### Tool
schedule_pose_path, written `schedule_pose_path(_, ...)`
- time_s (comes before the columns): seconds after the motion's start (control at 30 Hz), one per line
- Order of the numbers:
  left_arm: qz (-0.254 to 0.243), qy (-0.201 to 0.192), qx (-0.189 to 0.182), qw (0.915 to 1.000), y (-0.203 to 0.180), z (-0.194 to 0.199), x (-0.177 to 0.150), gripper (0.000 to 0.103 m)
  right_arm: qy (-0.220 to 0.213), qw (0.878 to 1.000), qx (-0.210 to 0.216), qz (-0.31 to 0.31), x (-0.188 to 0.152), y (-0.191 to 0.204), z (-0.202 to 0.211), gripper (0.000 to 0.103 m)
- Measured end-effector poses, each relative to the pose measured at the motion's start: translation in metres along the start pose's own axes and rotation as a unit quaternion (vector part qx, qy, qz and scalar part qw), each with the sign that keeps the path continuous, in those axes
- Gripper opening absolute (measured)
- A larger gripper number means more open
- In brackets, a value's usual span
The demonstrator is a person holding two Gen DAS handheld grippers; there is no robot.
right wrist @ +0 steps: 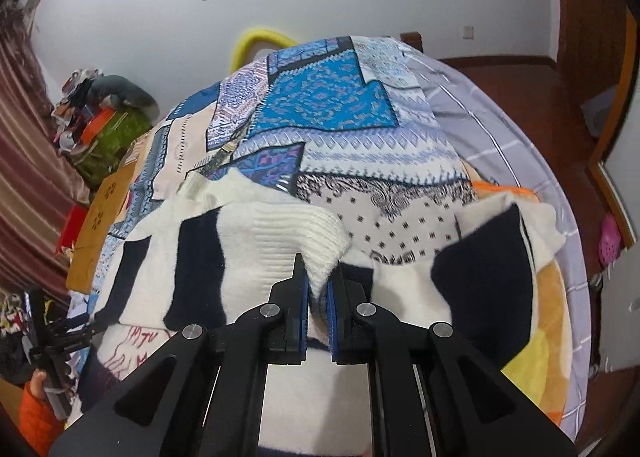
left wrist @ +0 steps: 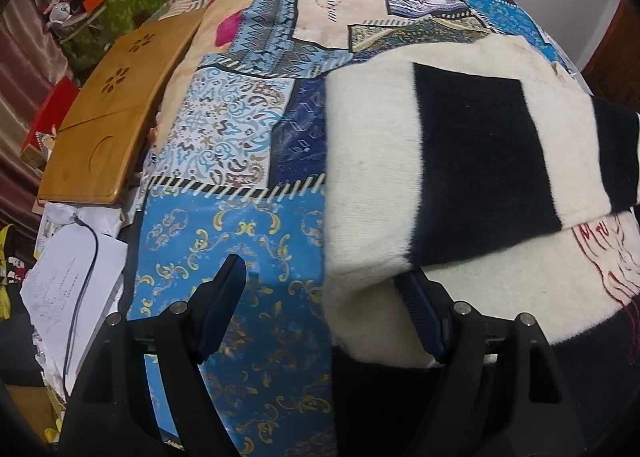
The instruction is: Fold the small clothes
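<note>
Cream-and-navy sweater (right wrist: 256,241) cuff pinched in my right gripper (right wrist: 318,289), sleeve running ahead-left; left gripper (left wrist: 320,297) spread wide, beside its body.

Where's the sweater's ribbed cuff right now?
Right wrist view, centre: the ribbed cuff is pinched in the right claw, above the striped sweater on the patchwork bedspread.

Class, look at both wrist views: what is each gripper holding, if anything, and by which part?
The right gripper is shut on the sweater, pinching its white ribbed cuff edge. The left gripper is open and holds nothing; the sweater only drapes over one finger.
</note>
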State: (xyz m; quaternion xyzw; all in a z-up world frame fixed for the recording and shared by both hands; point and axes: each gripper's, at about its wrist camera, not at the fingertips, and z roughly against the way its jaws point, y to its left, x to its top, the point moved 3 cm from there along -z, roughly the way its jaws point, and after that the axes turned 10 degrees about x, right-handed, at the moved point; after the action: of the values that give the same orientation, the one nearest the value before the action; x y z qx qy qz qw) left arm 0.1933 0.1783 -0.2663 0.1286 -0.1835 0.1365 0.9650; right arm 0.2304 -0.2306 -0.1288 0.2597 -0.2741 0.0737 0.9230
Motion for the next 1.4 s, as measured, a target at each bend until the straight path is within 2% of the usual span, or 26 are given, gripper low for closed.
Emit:
schedule_pose_path(0.23,0.016,0.002,0.012,0.9998,0.011,-0.002,-0.001,0.076,0.01,1.0,0.012,-0.018,-0.007,-0.01,-0.001,0.007)
schedule_pose_path(0.4,0.025,0.004,0.016,0.9996,0.019,-0.004,-0.003,0.077,0.03,0.999,-0.007,-0.026,-0.021,-0.018,-0.018,0.007)
schedule_pose_path(0.5,0.026,0.004,0.022,0.9994,0.02,-0.005,-0.003,0.081,0.041,0.999,-0.013,-0.033,-0.028,-0.026,-0.026,0.008)
schedule_pose_path(0.63,0.019,0.001,0.031,0.9993,0.017,-0.003,-0.004,0.081,0.051,0.998,-0.024,-0.036,-0.035,-0.034,-0.033,0.012)
schedule_pose_path(0.77,0.008,-0.004,0.039,0.9992,0.013,0.003,-0.005,0.081,0.053,0.997,-0.03,-0.041,-0.038,-0.039,-0.034,0.012)
schedule_pose_path(1.03,-0.002,-0.035,0.026,0.999,0.003,0.034,0.0,0.081,0.039,0.998,-0.046,-0.03,-0.033,-0.039,-0.02,0.012)
schedule_pose_path(1.1,-0.006,-0.05,0.02,0.9985,-0.002,0.047,0.004,0.081,0.03,0.998,-0.052,-0.017,-0.03,-0.036,-0.01,0.015)
schedule_pose_path(1.17,-0.009,-0.064,0.012,0.9979,-0.006,0.059,0.008,0.081,0.019,0.998,-0.056,-0.007,-0.027,-0.032,-0.002,0.024)
schedule_pose_path(1.4,-0.021,-0.107,-0.018,0.9939,-0.032,0.096,0.032,0.081,-0.03,0.997,-0.069,0.017,-0.013,-0.027,0.036,0.043)
